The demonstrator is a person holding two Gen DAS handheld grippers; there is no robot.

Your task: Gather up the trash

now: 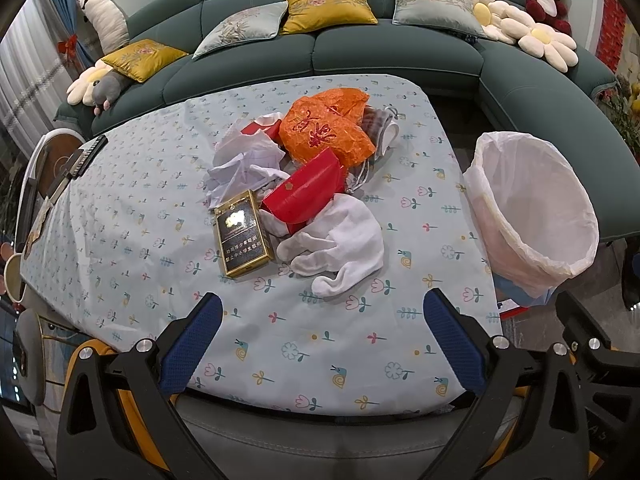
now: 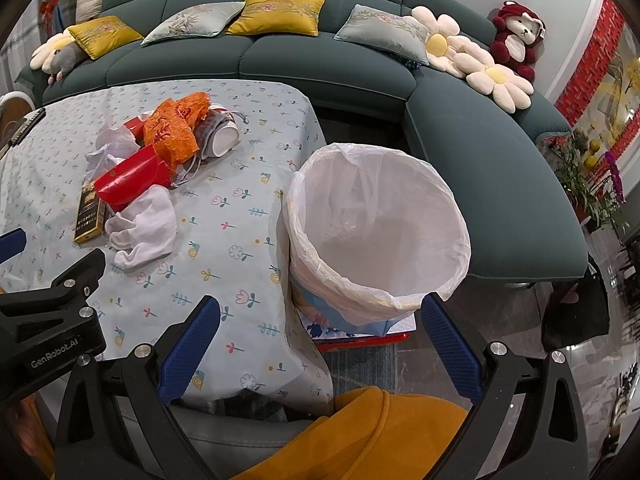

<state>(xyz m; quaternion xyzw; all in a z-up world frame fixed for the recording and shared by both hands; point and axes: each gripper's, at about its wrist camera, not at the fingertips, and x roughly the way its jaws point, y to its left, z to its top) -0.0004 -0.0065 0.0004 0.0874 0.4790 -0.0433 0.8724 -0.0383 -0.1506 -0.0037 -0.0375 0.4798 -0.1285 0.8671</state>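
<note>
A pile of trash lies mid-table: an orange crumpled bag (image 1: pixel 328 126), a red folded card box (image 1: pixel 308 194), a dark gold-edged cigarette pack (image 1: pixel 243 234), white cloth (image 1: pixel 336 246), crumpled white paper (image 1: pixel 244 160) and a grey-white cup (image 2: pixel 218 136). The pile also shows in the right wrist view, with the orange bag (image 2: pixel 174 130) at left. A bin with a white liner (image 2: pixel 376 228) stands off the table's right edge, also in the left wrist view (image 1: pixel 532 208). My left gripper (image 1: pixel 322 340) is open and empty, short of the pile. My right gripper (image 2: pixel 320 344) is open and empty, near the bin.
The table (image 1: pixel 120 240) has a light floral cloth. A green sofa (image 1: pixel 320 56) with cushions and plush toys curves behind and to the right. A black remote-like object (image 1: pixel 86 156) lies at the table's left edge. The left gripper's body (image 2: pixel 52 320) shows at left in the right wrist view.
</note>
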